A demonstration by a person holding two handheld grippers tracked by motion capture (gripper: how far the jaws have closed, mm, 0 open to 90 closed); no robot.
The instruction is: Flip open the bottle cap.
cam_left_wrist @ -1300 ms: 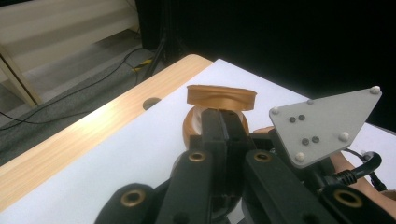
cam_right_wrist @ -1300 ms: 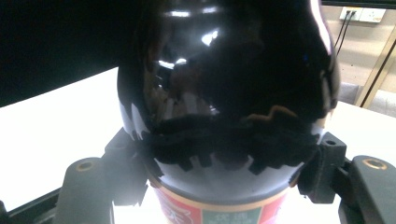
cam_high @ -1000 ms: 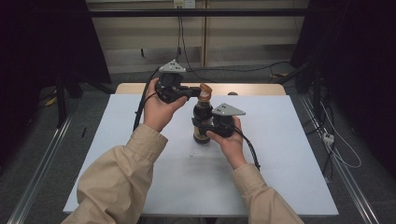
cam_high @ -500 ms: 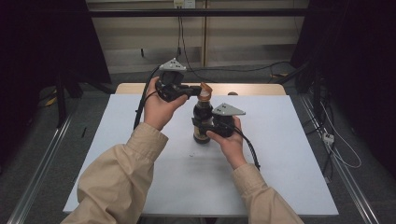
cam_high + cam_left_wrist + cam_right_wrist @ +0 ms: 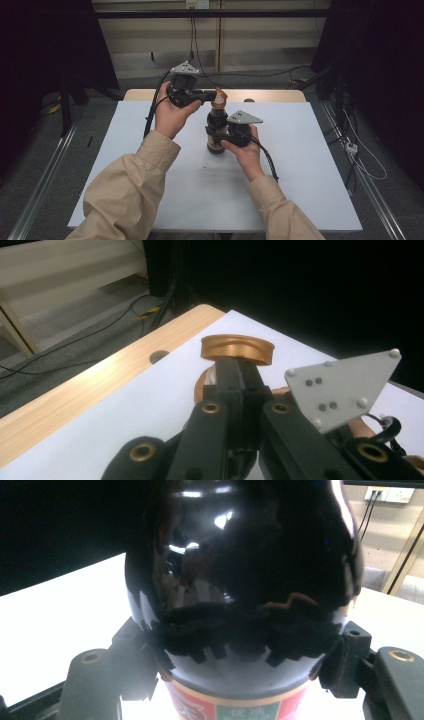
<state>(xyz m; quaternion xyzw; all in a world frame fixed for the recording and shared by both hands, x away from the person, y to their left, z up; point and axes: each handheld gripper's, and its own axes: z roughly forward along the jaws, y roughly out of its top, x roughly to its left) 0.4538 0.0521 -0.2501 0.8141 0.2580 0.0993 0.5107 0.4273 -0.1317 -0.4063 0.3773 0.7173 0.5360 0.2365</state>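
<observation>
Copper-brown plastic cap [image 5: 238, 348] sits pinched in your left tongs [image 5: 212, 93] atop the dark glossy sauce bottle [image 5: 217, 131] standing mid white tabletop [image 5: 300, 165], so keep your right tongs [image 5: 216, 133] clamped round its belly and twist level, no tipping.

Bottle [image 5: 217, 131]: glossy black body; label band at its base in red, green and cream, seen in the right gripper view. Cap [image 5: 238, 349]: copper-orange. Left gripper [image 5: 212, 94] and right gripper [image 5: 216, 134]: black jaws, brass-coloured screw holes, grey three-cornered plates with pale dots. Surface [image 5: 300, 150]: white, with a light wood strip at 12 o'clock. Sleeves [image 5: 125, 190]: beige.
</observation>
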